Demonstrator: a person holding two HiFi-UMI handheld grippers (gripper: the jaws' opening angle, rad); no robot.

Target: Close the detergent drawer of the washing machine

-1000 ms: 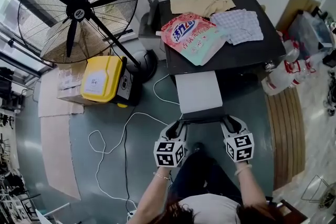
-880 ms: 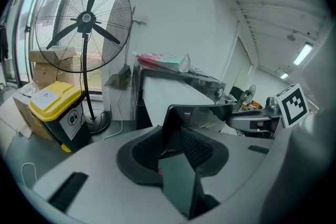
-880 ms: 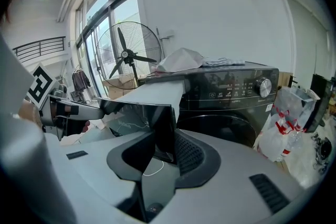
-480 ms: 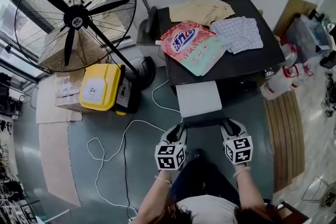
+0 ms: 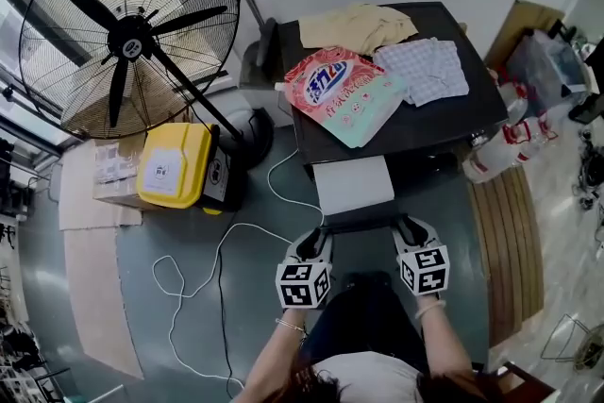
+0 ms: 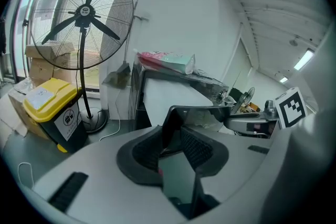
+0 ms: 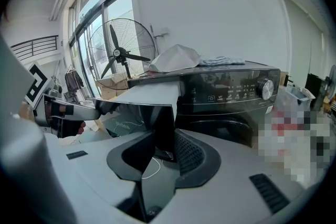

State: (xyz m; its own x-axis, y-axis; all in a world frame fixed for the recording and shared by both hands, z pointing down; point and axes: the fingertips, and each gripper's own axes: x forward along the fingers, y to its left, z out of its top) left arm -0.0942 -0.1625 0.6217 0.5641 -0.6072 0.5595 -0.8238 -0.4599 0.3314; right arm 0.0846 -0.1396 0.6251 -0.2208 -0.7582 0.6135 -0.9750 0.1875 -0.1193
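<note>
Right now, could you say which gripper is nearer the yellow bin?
Left. The left gripper grips the drawer end toward the yellow bin; the right gripper grips the far end.

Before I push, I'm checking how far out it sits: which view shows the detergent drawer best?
The head view: the detergent drawer shows its whole white top jutting from the washing machine. Both gripper views show mainly its dark front panel, close up.

Head cam steeply down from above; L/R cams close, level-ish, prob. sharing drawer front [image 7: 134,115].
</note>
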